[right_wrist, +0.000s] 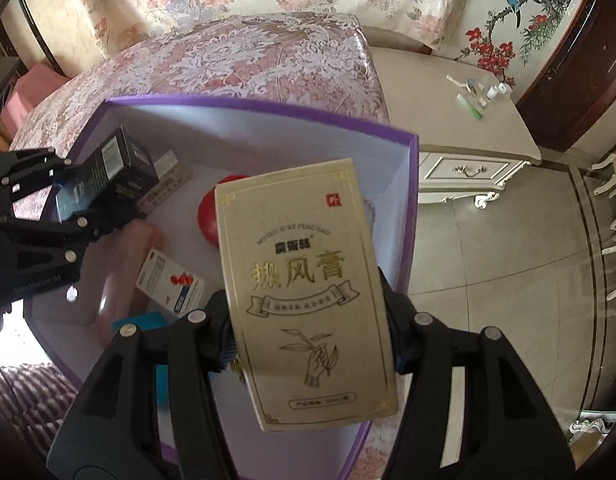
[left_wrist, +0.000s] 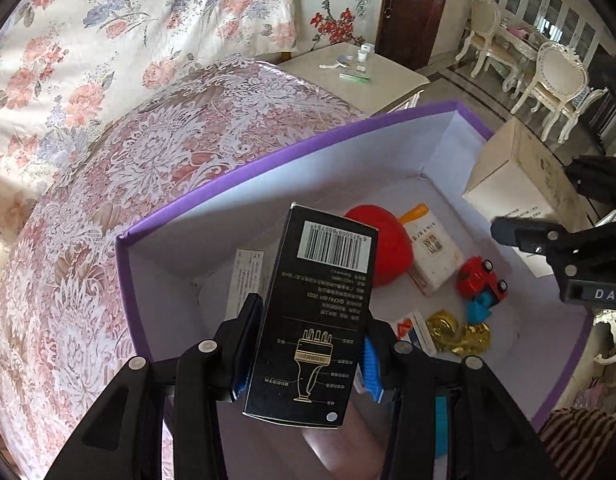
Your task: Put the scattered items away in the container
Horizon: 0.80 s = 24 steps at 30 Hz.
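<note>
Left gripper (left_wrist: 308,348) pinches the black box (left_wrist: 315,320) and right gripper (right_wrist: 311,344) the beige box (right_wrist: 308,288), each long axis pointing ahead, both held above the open purple container (left_wrist: 268,168).

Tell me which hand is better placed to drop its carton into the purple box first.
Left, probably. Its tongs hold the black carton well inside the purple box, over bare floor. The right tongs hold the beige carton nearer the box's edge, above the red ball.

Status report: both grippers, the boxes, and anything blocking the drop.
Left gripper shut on black barcode carton. Right gripper shut on beige gold-lettered carton. Both above purple-rimmed box. Nothing blocking.
</note>
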{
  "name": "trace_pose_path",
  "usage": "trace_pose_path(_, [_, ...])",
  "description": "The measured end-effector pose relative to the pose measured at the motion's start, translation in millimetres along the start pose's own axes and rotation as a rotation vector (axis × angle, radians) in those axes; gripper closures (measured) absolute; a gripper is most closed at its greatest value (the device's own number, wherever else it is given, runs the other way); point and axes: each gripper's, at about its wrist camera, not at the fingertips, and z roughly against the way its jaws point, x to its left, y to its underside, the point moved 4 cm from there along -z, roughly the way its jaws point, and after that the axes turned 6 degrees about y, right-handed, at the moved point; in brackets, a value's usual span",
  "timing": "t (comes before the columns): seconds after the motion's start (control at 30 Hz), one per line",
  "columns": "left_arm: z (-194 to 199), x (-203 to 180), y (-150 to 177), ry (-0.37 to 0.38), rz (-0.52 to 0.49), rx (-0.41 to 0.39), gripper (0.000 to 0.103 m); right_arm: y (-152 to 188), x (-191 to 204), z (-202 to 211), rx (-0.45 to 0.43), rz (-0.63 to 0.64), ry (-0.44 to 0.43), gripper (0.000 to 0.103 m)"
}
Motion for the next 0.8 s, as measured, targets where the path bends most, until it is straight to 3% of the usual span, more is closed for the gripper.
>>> trace_pose_path(0.37, [-10,11,-3,-0.021,0.043,0.02,0.056,-24,9,-13,-0.037,0.046,0.016,0.043])
trace_pose_path(0.4, [-14,12,-3,-0.014,0.053,0.031,0.053,-24,10,-15,-0.037,0.047,0.016,0.041])
trace_pose_path(0.43, [-15,13,-2,-0.015,0.055,0.036,0.04,-24,10,-17,-0.036,0.049,0.015,0.038])
trace_pose_path(0.47, [-17,13,-1,-0.016,0.058,0.04,0.026,-25,11,-18,-0.036,0.051,0.015,0.026])
trace_pose_path(0.5, [-17,13,-1,-0.025,0.05,0.034,0.018,-25,11,-20,-0.035,0.053,0.014,0.023])
trace_pose_path(0.6, [-15,12,0,-0.014,0.058,0.012,0.013,-25,12,-22,-0.041,0.054,0.012,0.022])
trace_pose_path(0.67, [-13,12,0,-0.008,0.063,-0.001,0.001,-23,12,-17,-0.054,0.045,-0.004,0.02])
trace_pose_path(0.8, [-7,10,2,0.002,0.069,-0.024,0.0,-20,11,-5,-0.079,0.023,-0.028,0.018])
